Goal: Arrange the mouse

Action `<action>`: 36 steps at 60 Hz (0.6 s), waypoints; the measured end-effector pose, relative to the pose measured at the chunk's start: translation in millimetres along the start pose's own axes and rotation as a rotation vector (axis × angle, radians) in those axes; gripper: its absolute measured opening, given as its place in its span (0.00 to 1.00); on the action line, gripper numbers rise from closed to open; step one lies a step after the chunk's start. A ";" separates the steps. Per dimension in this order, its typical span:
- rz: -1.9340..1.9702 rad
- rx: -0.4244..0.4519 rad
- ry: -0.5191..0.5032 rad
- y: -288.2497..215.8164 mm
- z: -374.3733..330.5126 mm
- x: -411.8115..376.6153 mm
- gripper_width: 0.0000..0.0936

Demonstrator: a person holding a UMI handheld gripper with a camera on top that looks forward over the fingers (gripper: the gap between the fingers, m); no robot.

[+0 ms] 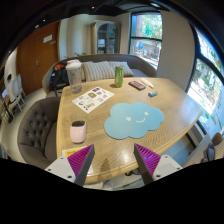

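Observation:
My gripper (113,166) is open and empty, held above the near edge of a round wooden table (170,128). Its two purple pads (80,160) stand wide apart. A light blue cloud-shaped mouse mat (133,120) lies on the table just beyond the fingers, with nothing on it. A small teal object (152,94), possibly the mouse, lies farther back on the right side of the table, well beyond the mat. It is too small to tell for certain.
A white cup (78,131) stands left of the mat. A printed sheet (92,99), a clear jug (74,74), a green cup (118,76) and a dark flat item (137,85) lie farther back. A grey chair (36,126) stands at the table's left.

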State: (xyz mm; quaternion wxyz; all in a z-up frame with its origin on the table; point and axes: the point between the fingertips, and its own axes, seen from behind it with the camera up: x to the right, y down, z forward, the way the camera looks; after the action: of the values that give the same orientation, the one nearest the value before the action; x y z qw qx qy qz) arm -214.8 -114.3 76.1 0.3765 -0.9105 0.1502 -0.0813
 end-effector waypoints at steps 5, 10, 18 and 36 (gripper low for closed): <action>-0.025 0.003 -0.002 -2.6 -2.9 0.0 0.87; -0.044 0.007 -0.005 -4.8 2.6 -1.3 0.87; -0.040 0.022 -0.030 -3.1 2.7 -12.0 0.87; -0.084 0.049 -0.187 13.6 40.8 -96.6 0.87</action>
State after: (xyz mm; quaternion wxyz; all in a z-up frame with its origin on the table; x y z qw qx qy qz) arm -298.0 -64.1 34.5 0.4073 -0.9102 0.0741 -0.0152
